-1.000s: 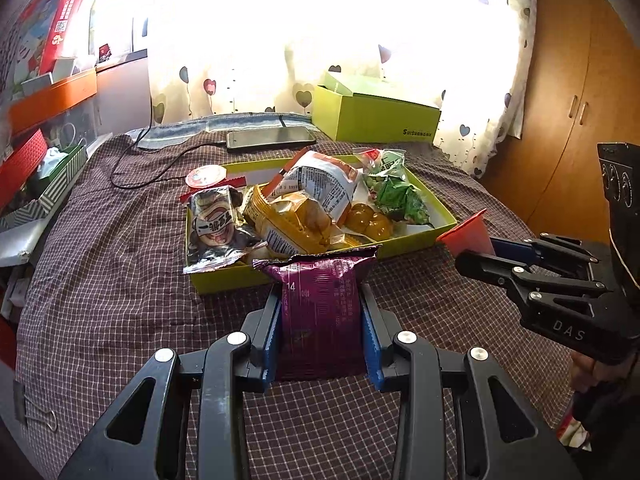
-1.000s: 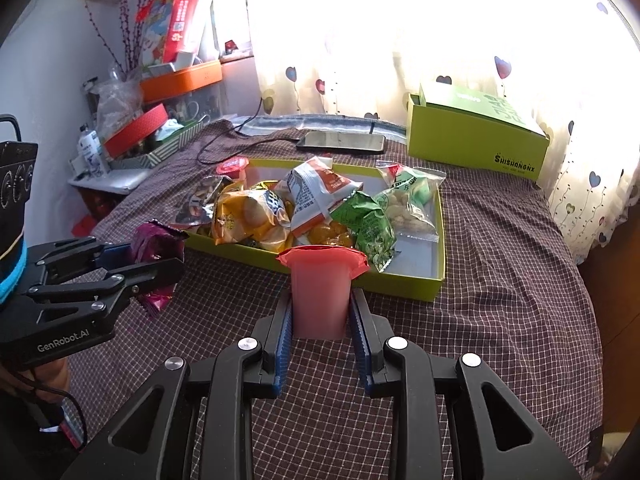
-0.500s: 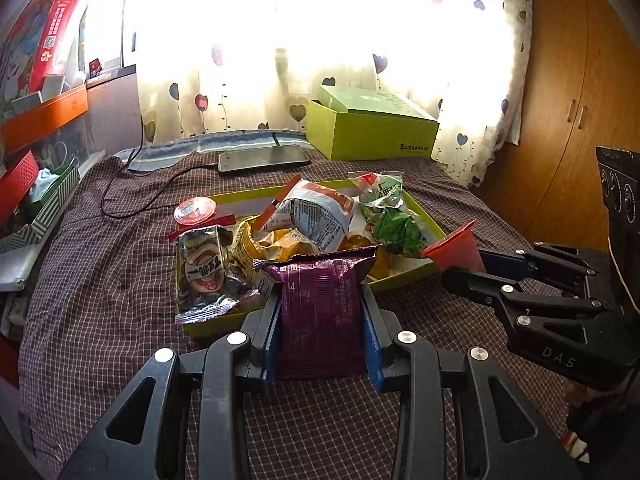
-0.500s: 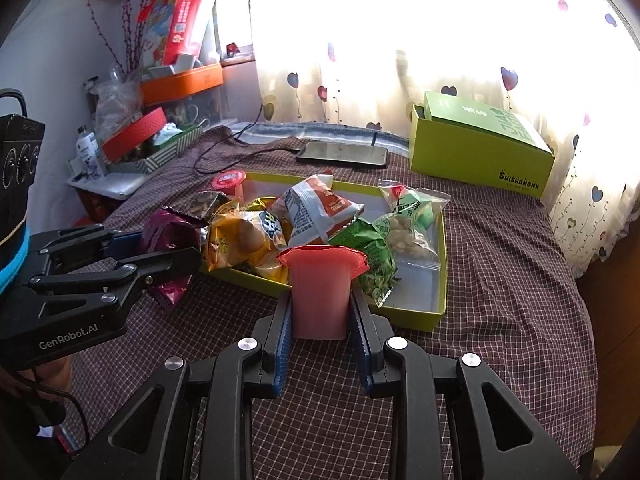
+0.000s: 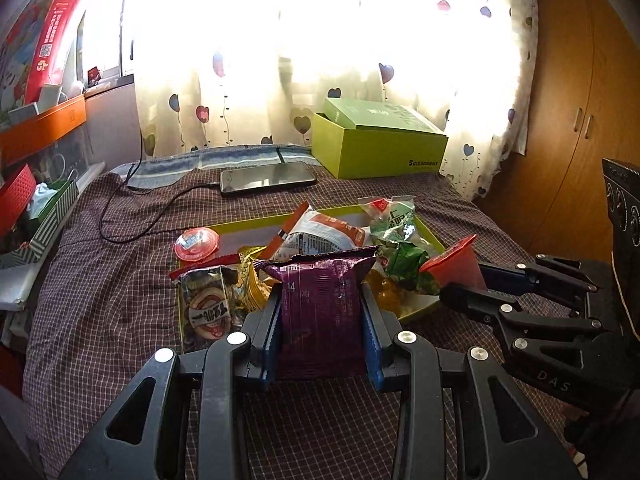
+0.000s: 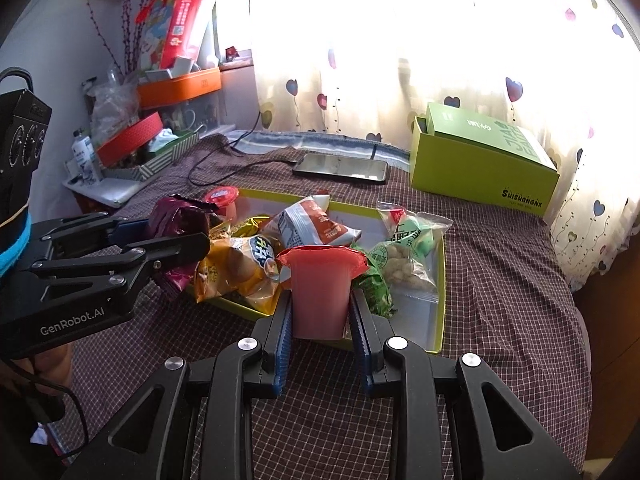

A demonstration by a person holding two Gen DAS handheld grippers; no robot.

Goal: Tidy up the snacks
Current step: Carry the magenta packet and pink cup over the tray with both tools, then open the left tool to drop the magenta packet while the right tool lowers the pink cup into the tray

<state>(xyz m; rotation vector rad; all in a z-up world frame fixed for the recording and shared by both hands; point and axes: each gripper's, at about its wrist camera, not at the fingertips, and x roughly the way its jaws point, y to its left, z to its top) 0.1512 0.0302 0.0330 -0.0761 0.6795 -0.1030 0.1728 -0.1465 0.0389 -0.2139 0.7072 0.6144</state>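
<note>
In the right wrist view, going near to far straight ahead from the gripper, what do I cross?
Right gripper, shut on the pink jelly cup → white and orange snack packet in the yellow-green tray → phone → curtain.

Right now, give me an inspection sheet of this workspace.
Surface: checked cloth, rumpled.
Job's things: purple snack packet and red jelly cup are held; the yellow-green tray holds mixed snack bags.
Clutter: phone; lidded green box.
Grippers: left gripper is shut on the packet; right gripper is shut on the cup.
Cables: black cable runs to the phone.
Surroundings: heart-print curtain, wooden wardrobe, crowded side shelf.
</note>
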